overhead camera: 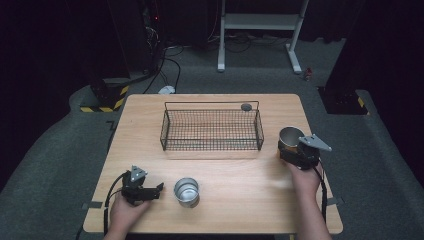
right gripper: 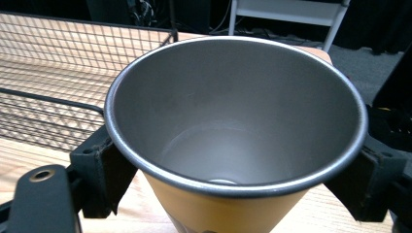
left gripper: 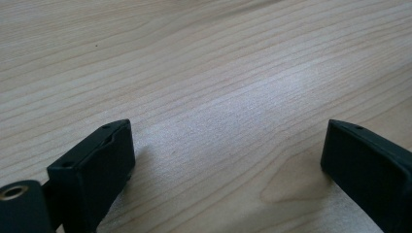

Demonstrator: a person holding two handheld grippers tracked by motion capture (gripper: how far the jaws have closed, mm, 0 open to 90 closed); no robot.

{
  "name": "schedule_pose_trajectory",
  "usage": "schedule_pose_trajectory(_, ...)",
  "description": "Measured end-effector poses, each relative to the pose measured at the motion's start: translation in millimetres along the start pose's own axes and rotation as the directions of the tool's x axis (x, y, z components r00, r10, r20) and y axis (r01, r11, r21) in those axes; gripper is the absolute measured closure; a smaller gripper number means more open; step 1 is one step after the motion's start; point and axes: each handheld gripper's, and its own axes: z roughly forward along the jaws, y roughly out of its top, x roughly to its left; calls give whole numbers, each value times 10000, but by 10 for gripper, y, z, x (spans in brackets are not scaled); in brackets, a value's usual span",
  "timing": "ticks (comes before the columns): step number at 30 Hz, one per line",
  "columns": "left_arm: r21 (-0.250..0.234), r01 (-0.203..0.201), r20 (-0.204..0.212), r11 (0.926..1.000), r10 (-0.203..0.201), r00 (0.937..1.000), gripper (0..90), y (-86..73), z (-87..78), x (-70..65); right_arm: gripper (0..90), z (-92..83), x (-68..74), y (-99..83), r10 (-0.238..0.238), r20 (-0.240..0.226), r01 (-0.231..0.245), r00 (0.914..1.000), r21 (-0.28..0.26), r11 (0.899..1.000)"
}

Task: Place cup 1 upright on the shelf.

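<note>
While right hand-held gripper clamps yellow cup, left hand-held gripper gapes wide; nothing btwn.

The table is pale wood with fine, wavy brown grain lines, which the left gripper view shows running in long streaks across the top. The wire basket is black, a mesh of small squares. A small round disc beside its far rim is dark grey. The cup in the right gripper is dull silver-grey metal inside with a yellow-orange outer wall and a bright rim. The second cup near the left gripper is plain shiny silver. Both grippers are black, each topped by a grey plate. The floor is dark grey carpet, with yellow-and-black hazard stripes at one stand.
</note>
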Motion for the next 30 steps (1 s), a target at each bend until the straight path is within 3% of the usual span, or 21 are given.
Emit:
schedule_pose_trajectory(15,-9,88,21,10000,-88,10000,58,-2,1,-3,143,-178,162,-17,-175,-405,164,9990,-275,9995)
schedule_pose_trajectory(30,-2,92,-20,10000,-92,10000,58,-4,-2,-3,144,-297,427,-1,-247,-1066,177,9940,-656,9977)
